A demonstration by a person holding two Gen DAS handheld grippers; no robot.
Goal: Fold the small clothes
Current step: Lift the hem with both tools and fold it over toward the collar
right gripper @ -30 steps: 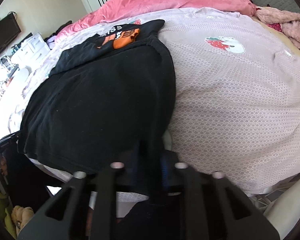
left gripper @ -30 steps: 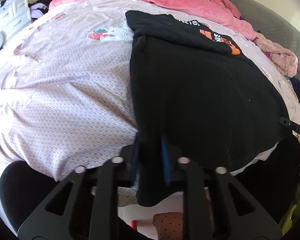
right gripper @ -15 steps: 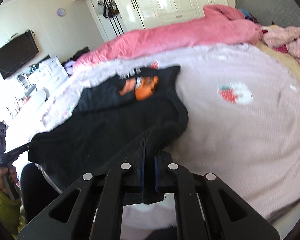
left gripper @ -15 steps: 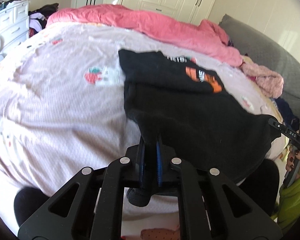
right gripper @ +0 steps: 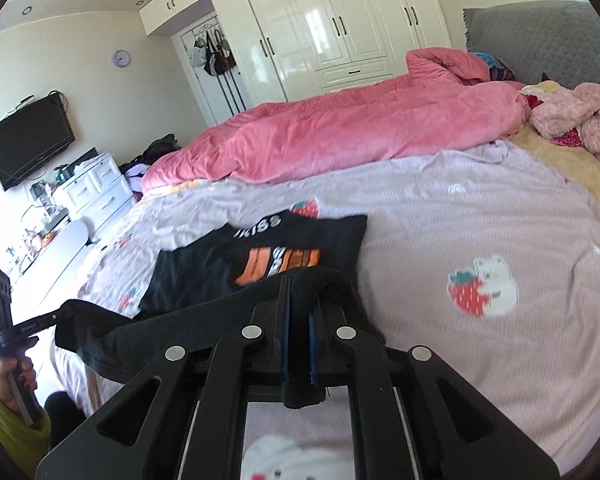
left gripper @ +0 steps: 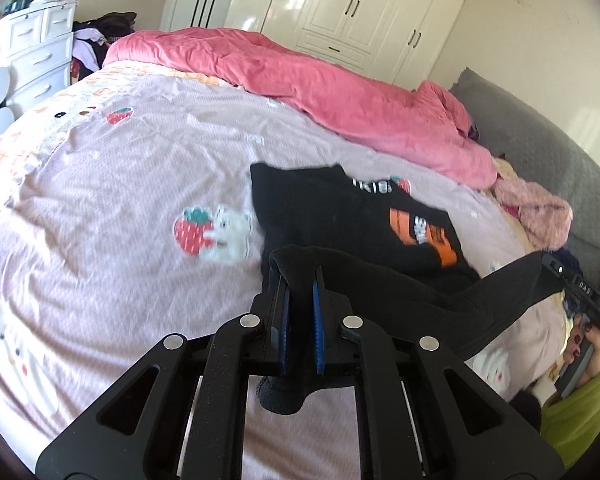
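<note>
A black T-shirt (left gripper: 340, 216) with an orange and white print lies on the pink bedsheet (left gripper: 120, 184). Its near hem is lifted off the bed and stretched between both grippers. My left gripper (left gripper: 299, 280) is shut on one hem corner. My right gripper (right gripper: 299, 284) is shut on the other corner. The shirt (right gripper: 260, 256) shows in the right wrist view with the print facing up. The right gripper (left gripper: 556, 270) also shows at the right edge of the left wrist view, and the left gripper (right gripper: 58, 316) at the left of the right wrist view.
A rolled pink duvet (left gripper: 300, 76) lies across the far side of the bed. A fluffy pink garment (right gripper: 580, 116) lies near the grey headboard (right gripper: 540, 40). White drawers (left gripper: 36, 48) stand to the left, white wardrobes (right gripper: 340, 28) behind.
Both grippers have risen and moved forward over the bed, carrying the shirt's hem up off the sheet toward the printed top part. Both stayed shut on the cloth.
</note>
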